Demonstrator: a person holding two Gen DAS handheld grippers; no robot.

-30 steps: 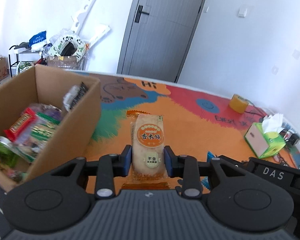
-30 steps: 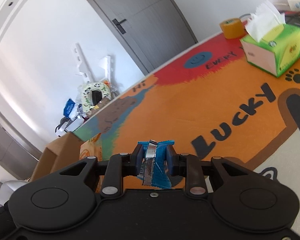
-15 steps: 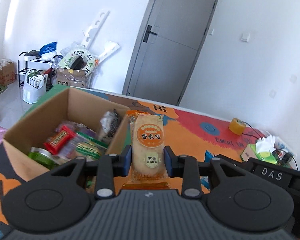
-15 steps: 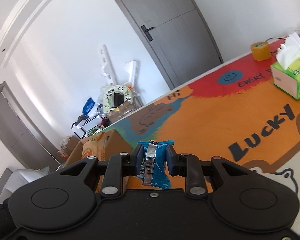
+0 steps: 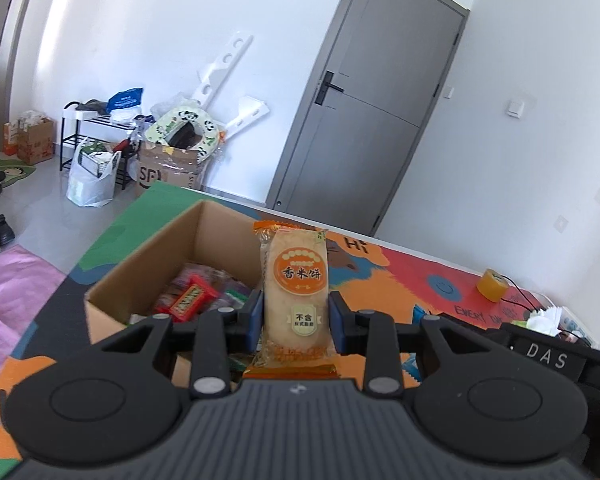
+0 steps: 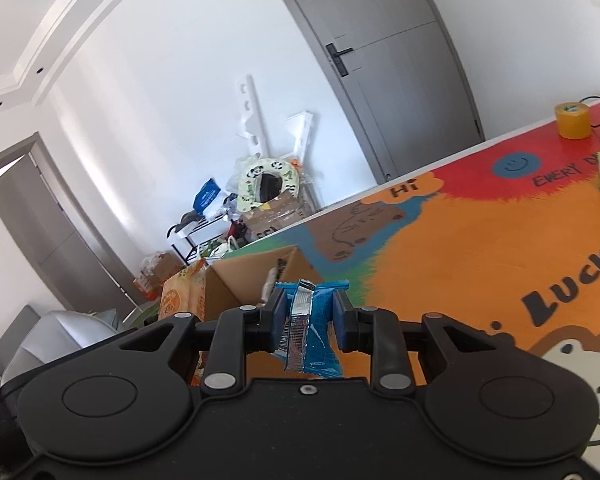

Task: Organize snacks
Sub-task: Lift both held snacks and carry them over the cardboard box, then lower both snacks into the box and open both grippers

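The left gripper (image 5: 296, 316) is clamped on an upright rice cracker packet (image 5: 295, 288) held above the near right part of the cardboard box (image 5: 140, 276), while the right gripper (image 6: 308, 316) is clamped on a blue snack packet (image 6: 312, 332) just right of that box.

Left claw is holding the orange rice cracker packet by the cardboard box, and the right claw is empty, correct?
Not quite. The right claw is not empty: the right wrist view shows it shut on a blue snack packet. The rest stands: the left claw holds the orange rice cracker packet by the cardboard box.
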